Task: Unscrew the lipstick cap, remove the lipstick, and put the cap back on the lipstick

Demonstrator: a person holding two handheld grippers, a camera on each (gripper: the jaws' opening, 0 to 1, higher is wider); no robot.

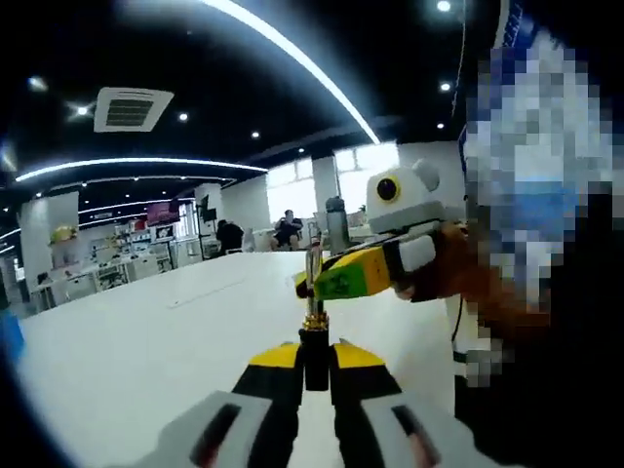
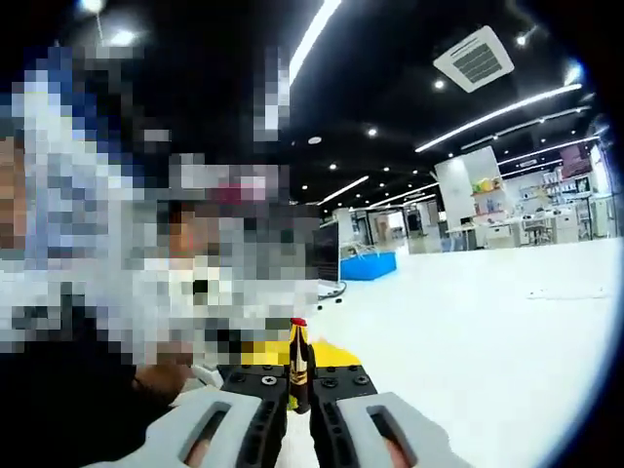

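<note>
The lipstick [image 1: 314, 292] stands upright over the white table [image 1: 146, 341], with a black lower end, a gold ring and a slim metallic tube above. My left gripper [image 1: 314, 359] is shut on the black lower end. My right gripper [image 1: 324, 285] comes in from the right, its yellow-green jaws closed around the metallic tube. In the right gripper view, the lipstick [image 2: 298, 356] rises between my right gripper [image 2: 299, 382] jaws and shows a red tip. The left gripper's yellow fingertips [image 2: 336, 353] sit just behind it.
A person's hand [image 1: 458, 278] holds the right gripper, with their body close at the right. The white table [image 2: 487, 341] stretches wide. A blue bin [image 2: 369, 265] and shelves stand far back in the room.
</note>
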